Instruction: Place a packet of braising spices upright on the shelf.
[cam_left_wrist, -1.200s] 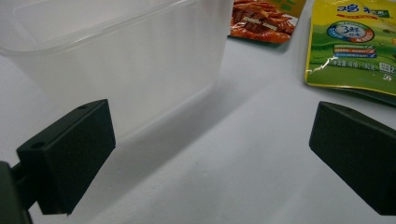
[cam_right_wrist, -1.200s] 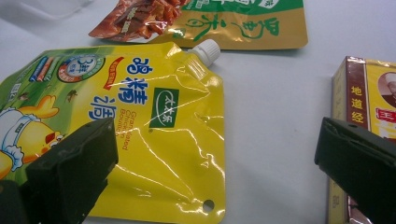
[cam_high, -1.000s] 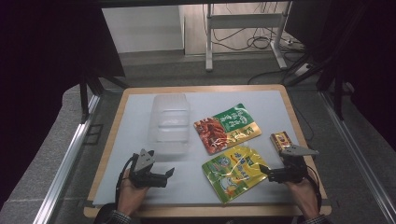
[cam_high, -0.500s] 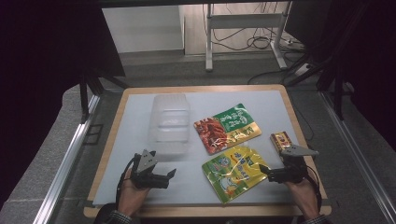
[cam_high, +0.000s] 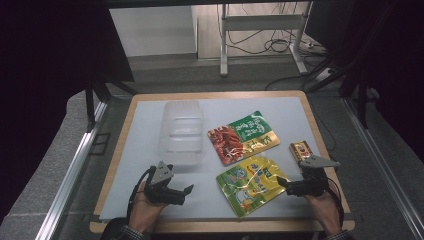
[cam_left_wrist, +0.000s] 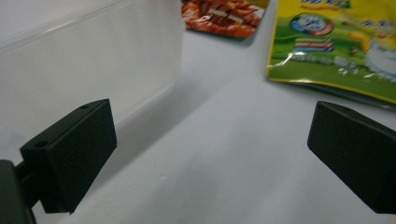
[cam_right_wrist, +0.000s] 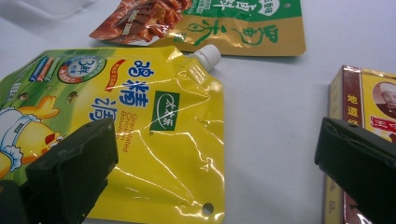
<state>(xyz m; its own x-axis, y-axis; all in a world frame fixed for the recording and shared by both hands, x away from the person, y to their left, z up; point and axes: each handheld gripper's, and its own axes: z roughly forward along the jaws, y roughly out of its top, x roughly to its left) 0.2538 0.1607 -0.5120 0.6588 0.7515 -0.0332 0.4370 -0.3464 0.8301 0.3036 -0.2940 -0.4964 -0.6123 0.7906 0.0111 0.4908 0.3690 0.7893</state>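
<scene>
Little has moved since the earlier frames; both grippers hold about where they were near the bench's front edge, the left gripper (cam_high: 186, 192) a touch nearer that edge than a second ago; its jaws stand wide apart on nothing, aimed along the bare surface between the clear plastic container (cam_high: 181, 131) and the yellow pouch (cam_high: 251, 182); the right gripper (cam_high: 283, 185) hovers at the pouch's right edge, jaws also wide apart, one over the pouch and the other over the small brown box (cam_right_wrist: 364, 126) towards the bench's right edge. The pouch lies flat at front centre, its white spout cap (cam_right_wrist: 208, 55) pointing towards the red and green packet (cam_high: 243, 136) behind it; it looks soft, glossy and slippery, likely to sag and let its granulated contents shift; the flat sealed edge beside the punched hole, or the stiff spout shoulder, seems the surest hold; a pinch in the middle would probably slide off the film.
</scene>
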